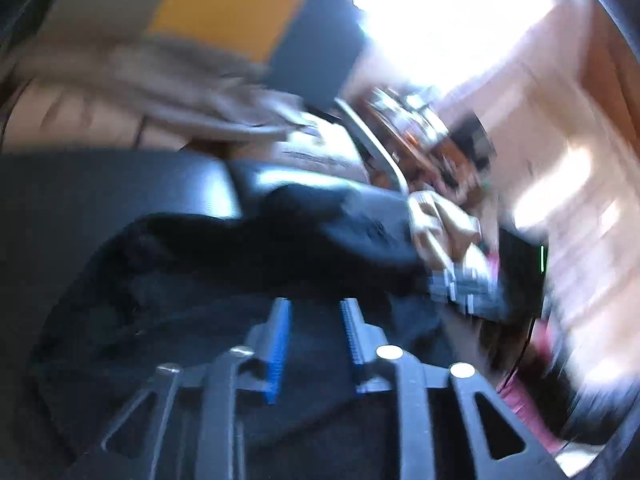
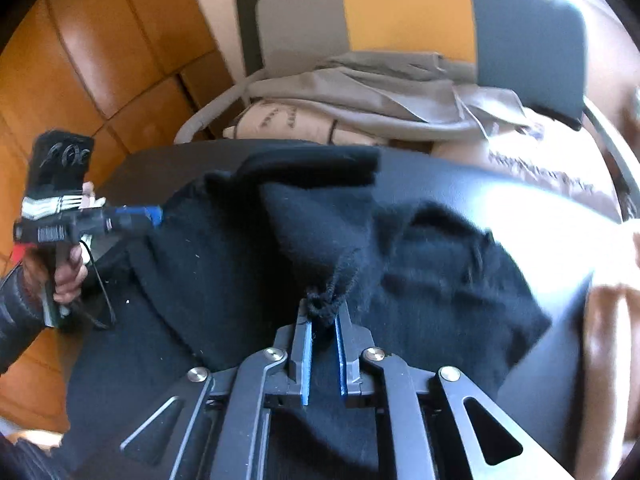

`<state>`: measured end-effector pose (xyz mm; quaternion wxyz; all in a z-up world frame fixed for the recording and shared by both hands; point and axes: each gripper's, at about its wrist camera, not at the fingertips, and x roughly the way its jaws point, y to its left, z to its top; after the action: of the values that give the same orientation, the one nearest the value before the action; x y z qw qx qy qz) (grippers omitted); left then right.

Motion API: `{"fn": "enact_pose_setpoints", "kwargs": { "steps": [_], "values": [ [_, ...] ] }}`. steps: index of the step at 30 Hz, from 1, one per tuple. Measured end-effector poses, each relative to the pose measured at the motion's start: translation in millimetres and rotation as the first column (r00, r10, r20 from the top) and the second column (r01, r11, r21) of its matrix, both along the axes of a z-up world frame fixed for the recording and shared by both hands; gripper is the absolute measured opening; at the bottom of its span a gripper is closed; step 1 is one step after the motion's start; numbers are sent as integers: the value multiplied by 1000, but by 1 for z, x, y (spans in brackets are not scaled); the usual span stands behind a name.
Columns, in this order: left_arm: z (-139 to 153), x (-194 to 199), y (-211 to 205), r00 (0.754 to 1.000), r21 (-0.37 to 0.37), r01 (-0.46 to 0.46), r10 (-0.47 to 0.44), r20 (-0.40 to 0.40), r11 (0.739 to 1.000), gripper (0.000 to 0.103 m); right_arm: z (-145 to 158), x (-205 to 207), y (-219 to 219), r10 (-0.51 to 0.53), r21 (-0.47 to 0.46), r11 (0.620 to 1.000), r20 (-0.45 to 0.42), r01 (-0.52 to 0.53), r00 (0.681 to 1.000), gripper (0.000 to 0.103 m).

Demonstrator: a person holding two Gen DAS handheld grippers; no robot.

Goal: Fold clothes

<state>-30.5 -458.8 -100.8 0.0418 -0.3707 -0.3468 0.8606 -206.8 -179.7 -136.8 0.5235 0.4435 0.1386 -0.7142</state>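
Note:
A black knit garment (image 2: 224, 264) lies crumpled on a dark round table (image 2: 440, 176). My right gripper (image 2: 323, 307) is shut on a bunched corner of it, with the cloth pinched between the blue pads (image 2: 306, 360). At the garment's left edge is my left gripper (image 2: 158, 213), held by a hand (image 2: 68, 268). In the blurred left wrist view the left gripper (image 1: 315, 302) stands open over the black garment (image 1: 240, 264), with nothing pinched between its pads. The right gripper (image 1: 452, 288) shows as a blur on the right.
Behind the table stands a chair with a grey, yellow and dark back (image 2: 400, 12), a beige garment (image 2: 360, 92) draped over its seat. An orange wooden floor (image 2: 100, 60) lies to the left. Bright light washes out the right side.

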Motion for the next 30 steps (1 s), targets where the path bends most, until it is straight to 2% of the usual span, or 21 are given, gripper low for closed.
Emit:
{"fn": "enact_pose_setpoints", "kwargs": {
  "steps": [1,2,3,5,6,7,8,9,11,15,17,18,19,20,21,22,24,25,27,28,30],
  "values": [
    [3,-7,-8,1000,-15,-23,23,-3,1000,38,-3,0,4,-14,-9,1000,20,14,1000,14],
    [8,-15,-15,999,-43,-41,41,-10,998,49,-6,-1,8,-31,-19,999,40,32,999,20],
    [15,-28,-15,1000,-102,-21,20,-12,995,56,-9,-2,11,-48,-32,998,67,50,997,38],
    [29,-55,-11,999,-232,41,-40,8,972,65,-12,-3,20,-82,-76,993,101,90,992,63],
    [35,-67,-5,997,-301,78,-72,32,950,73,-12,-3,24,-95,-99,989,116,107,989,64],
    [39,-79,2,994,-361,113,-101,51,926,77,-12,-4,27,-102,-116,986,134,118,986,66],
    [44,-91,13,988,-423,152,-139,63,893,80,-13,-5,29,-104,-140,982,158,127,982,74],
    [48,-103,24,981,-484,192,-178,75,854,81,-14,-5,32,-102,-170,976,193,136,976,88],
    [53,-119,48,961,-572,269,-252,111,775,82,-15,-6,37,-93,-228,961,260,155,961,103],
    [41,-154,100,901,-684,421,-362,238,596,82,-29,-4,37,-96,-242,954,305,175,947,103],
    [30,-166,111,872,-685,478,-389,297,550,81,-37,-3,36,-99,-241,953,320,182,942,103],
    [20,-174,117,845,-663,527,-408,344,532,81,-39,-1,36,-98,-244,953,318,181,943,103],
    [13,-178,119,828,-642,556,-418,373,528,81,-39,1,37,-92,-251,952,304,173,948,103],
    [7,-182,119,817,-616,575,-423,393,539,75,-39,2,37,-87,-256,952,293,166,952,103],
    [1,-185,118,806,-589,591,-427,410,551,69,-39,4,38,-81,-262,952,281,158,956,103],
    [-4,-189,114,802,-556,597,-426,419,578,67,-40,5,39,-75,-269,952,267,149,961,103],
    [-11,-192,103,806,-486,589,-423,415,646,54,-41,8,41,-65,-278,951,244,134,968,103],
    [-14,-194,97,808,-449,582,-421,412,678,51,-41,8,41,-66,-278,951,241,134,968,103],
    [-18,-192,91,820,-418,561,-413,395,715,38,-42,9,40,-68,-277,952,235,134,970,103],
    [-17,-189,88,830,-405,546,-407,381,733,34,-42,9,40,-69,-276,952,232,134,970,103],
    [-14,-182,81,855,-387,506,-391,341,771,19,-43,9,40,-71,-275,952,226,134,972,103]
  ]
}}
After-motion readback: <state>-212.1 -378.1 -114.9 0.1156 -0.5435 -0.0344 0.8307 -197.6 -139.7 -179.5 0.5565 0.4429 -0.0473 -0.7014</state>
